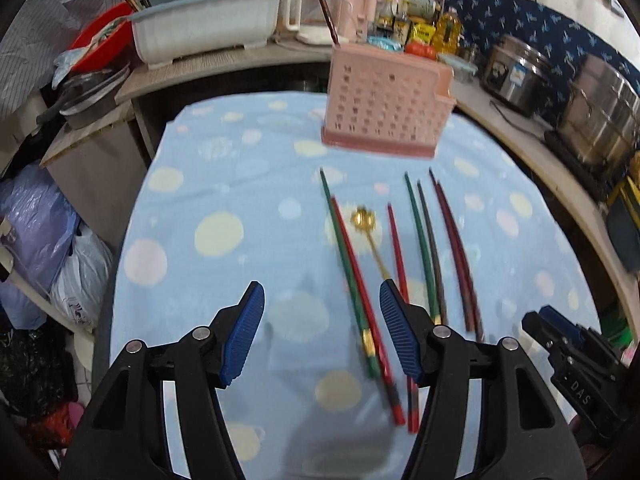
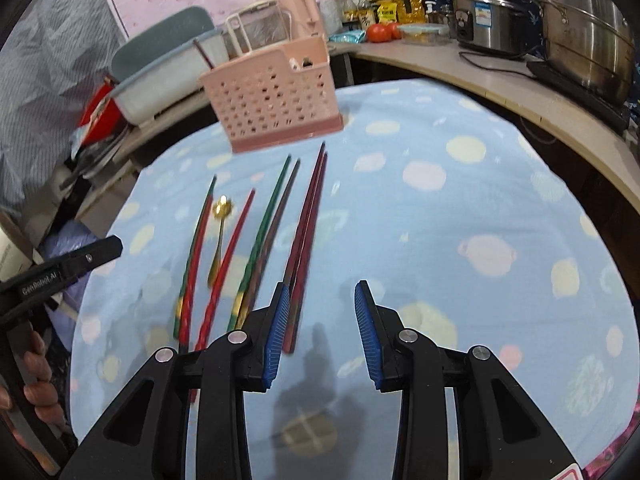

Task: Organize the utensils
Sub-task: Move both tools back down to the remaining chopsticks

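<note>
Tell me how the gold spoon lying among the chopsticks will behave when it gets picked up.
The gold spoon looks like thin metal, so probably stiff and light. Its shiny finish may be slippery between the jaws. It lies flat on the soft blue cloth, close beside a red chopstick, so a pinch there could nudge that too.

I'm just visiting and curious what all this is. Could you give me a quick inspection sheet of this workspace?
Surface: blue dotted cloth over the table.
Job's things: pink utensil basket upright at the far side, one stick already in it; chopsticks in green, red and dark red lying loose in front of it, gold spoon among them.
Clutter: nothing seen on the cloth.
Grippers: left gripper and right gripper both open, holding nothing.
Cables: black cord on the counter.
Surroundings: steel pots, oil bottle, dish tub.
</note>
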The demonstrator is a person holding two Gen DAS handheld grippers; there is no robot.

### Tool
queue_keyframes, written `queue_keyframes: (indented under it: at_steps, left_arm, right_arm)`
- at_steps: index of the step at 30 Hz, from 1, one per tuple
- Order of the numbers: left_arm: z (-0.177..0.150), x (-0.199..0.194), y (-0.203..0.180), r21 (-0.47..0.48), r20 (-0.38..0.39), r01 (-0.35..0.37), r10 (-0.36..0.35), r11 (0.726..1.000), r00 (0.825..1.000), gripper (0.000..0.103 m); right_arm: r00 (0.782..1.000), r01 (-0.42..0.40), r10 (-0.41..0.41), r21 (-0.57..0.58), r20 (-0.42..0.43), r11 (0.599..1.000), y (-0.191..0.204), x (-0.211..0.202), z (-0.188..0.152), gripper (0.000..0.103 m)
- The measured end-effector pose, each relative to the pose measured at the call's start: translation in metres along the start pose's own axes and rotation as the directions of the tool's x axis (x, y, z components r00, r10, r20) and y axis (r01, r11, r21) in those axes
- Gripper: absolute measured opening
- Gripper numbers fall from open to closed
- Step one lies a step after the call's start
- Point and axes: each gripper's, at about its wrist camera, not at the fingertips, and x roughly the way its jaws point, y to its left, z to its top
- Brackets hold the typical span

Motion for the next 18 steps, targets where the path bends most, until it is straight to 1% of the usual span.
queue_keyframes:
  at_steps: [3, 5, 8, 12, 15, 18]
  left_arm:
    - [-0.023, 0.006, -0.001, -0.003, -0.044, 0.006, -0.006, 1.0, 0.999, 0.057]
    - [-0.032, 0.01, -0.002, 0.0, -0.065, 0.0, 0.0, 1.0, 0.998, 0.057]
    - [-0.042, 0.012, -0.002, -0.005, -0.074, -0.001, 0.0, 1.0, 0.997, 0.057]
    - [-0.046, 0.013, -0.004, -0.001, -0.076, -0.002, 0.002, 1.0, 0.997, 0.057]
    - [-0.046, 0.013, -0.007, 0.001, -0.075, 0.005, -0.005, 1.0, 0.997, 0.057]
    - [-0.046, 0.016, -0.012, 0.014, -0.078, 0.007, -0.006, 1.0, 0.997, 0.057]
  right_arm:
    - [1.0, -0.004, 0.004, -0.027, -0.021, 1.0, 0.01, 0.007, -0.011, 0.033]
    - [1.0, -0.005, 0.004, -0.048, -0.026, 0.999, 0.016, 0.012, -0.014, 0.033]
    - [0.999, -0.002, 0.0, -0.063, -0.042, 0.998, 0.02, 0.022, -0.018, 0.033]
    - [0.999, 0.008, -0.012, -0.07, -0.052, 0.998, 0.02, 0.031, -0.021, 0.033]
    - [0.998, 0.019, -0.023, -0.08, -0.053, 0.997, 0.018, 0.035, -0.021, 0.03]
    - [0.998, 0.036, -0.041, -0.091, -0.047, 0.995, 0.016, 0.037, -0.021, 0.023]
